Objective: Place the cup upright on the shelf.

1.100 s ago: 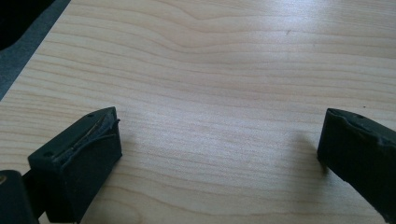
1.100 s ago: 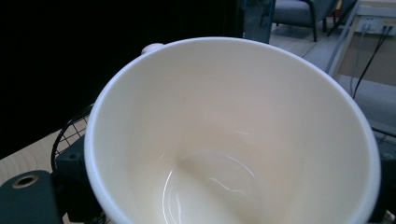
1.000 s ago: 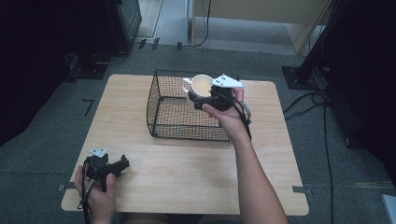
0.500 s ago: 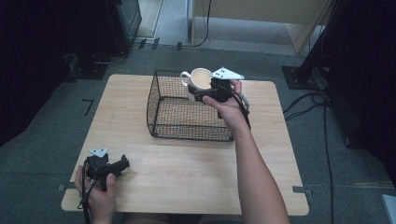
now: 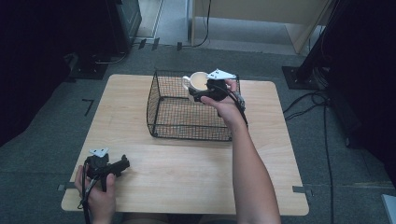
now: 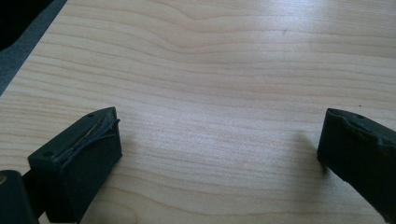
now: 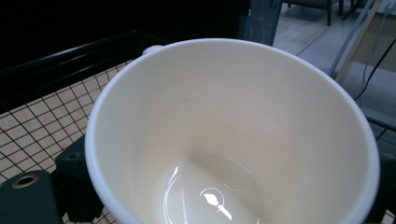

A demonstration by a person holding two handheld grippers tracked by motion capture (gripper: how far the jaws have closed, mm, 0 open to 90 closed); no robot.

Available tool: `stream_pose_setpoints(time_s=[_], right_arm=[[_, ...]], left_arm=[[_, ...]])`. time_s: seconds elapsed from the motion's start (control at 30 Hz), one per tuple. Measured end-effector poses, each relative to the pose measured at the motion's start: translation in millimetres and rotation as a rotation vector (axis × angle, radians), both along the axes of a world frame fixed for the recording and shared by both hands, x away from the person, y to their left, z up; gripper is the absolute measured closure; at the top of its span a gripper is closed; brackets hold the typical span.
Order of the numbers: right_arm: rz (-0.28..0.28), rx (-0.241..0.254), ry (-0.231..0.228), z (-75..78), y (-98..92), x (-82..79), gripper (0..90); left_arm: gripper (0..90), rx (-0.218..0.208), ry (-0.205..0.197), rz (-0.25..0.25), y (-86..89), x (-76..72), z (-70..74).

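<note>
Now right gripper (image 5: 201, 91) carries cream cup (image 5: 198, 81) above far right corner of wire basket (image 5: 187, 126), fingers pinching cup wall. Probably placing step; next: lower inside, release. Left gripper (image 5: 122, 164) rests on desk (image 5: 187, 172), near left, fingers spread, empty.

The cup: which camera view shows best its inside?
The right gripper view: the cup is close there, and its glossy cream inside looks empty down to the bottom. The high view shows the cup small, held by the right tool over the basket. The left gripper view adds nothing on it.
</note>
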State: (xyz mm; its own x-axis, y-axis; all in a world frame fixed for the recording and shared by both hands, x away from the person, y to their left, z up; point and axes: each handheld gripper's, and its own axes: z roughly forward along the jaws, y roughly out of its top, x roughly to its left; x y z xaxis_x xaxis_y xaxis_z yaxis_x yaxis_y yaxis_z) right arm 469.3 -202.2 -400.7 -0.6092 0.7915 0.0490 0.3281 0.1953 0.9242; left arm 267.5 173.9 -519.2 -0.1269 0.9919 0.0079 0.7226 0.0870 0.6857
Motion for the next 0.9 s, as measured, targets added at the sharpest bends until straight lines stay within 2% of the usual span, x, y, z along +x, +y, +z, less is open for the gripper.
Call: stream_pose_setpoints(time_s=[0.23, 0.53, 0.57, 0.73, 0.9], right_arm=[[0.003, 0.000, 0.025, -15.2, 5.0, 8.1, 9.1], [0.036, -0.074, 0.093, -35.6, 9.6, 15.0, 9.1], [0.035, -0.096, 0.111, -40.6, 9.4, 16.4, 9.1], [0.049, -0.135, 0.131, -47.6, 12.6, 18.1, 9.1], [0.070, -0.183, 0.179, -56.3, 16.7, 18.4, 9.0]], left_arm=[[0.0, 0.001, 0.000, 0.000, 0.0, 0.0, 0.0], [0.0, 0.000, 0.001, 0.001, -0.1, 0.0, 0.0], [0.0, 0.000, 0.000, 0.001, -0.1, 0.0, 0.0], [0.0, 0.000, 0.000, 0.001, -0.1, 0.0, 0.0], [0.0, 0.000, 0.000, 0.001, -0.1, 0.0, 0.0]])
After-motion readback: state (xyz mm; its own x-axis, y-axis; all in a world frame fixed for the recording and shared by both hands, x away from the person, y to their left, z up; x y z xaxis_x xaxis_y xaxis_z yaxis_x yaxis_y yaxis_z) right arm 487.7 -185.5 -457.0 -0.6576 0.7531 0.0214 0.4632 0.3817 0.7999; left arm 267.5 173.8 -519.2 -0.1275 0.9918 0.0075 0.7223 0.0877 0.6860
